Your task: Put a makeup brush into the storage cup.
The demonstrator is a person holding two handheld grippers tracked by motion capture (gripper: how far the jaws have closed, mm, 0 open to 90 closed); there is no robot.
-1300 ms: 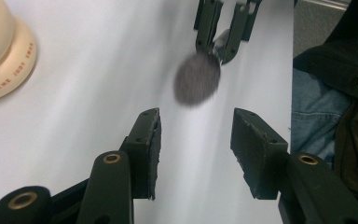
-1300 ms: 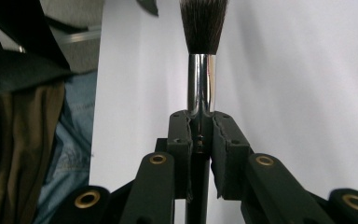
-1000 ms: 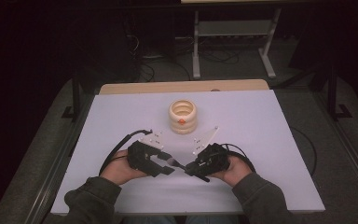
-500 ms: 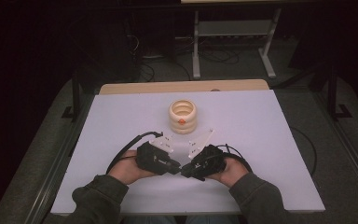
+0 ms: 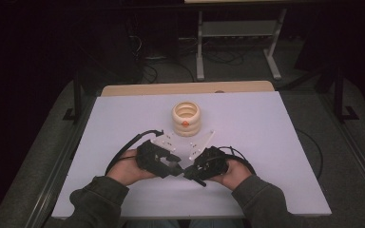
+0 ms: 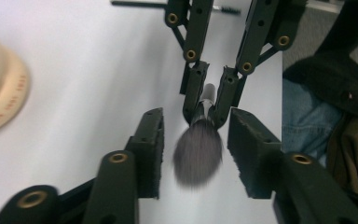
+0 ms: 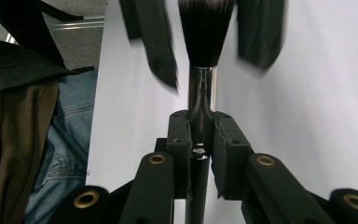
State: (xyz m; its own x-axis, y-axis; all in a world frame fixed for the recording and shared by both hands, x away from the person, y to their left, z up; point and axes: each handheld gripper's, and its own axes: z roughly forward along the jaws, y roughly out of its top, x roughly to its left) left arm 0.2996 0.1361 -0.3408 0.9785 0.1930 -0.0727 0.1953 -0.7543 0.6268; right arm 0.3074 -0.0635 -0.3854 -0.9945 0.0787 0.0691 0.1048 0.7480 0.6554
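Note:
A makeup brush with a chrome ferrule and dark bristles is held level over the white table. My right gripper is shut on its handle just behind the ferrule. My left gripper faces it tip to tip. Its jaws have just been opening and stand on either side of the bristles with a gap at each pad. In the high view the left gripper and the right gripper meet near the table's front middle.
A cream ringed cup with an orange mark stands behind the grippers at the table's middle, and its edge shows in the left gripper view. Cables loop beside both hands. A metal stand is on the floor beyond the table.
Both hands keep nearly the same place, with the grippers tip to tip. Half a second ago they sat slightly closer together than now.

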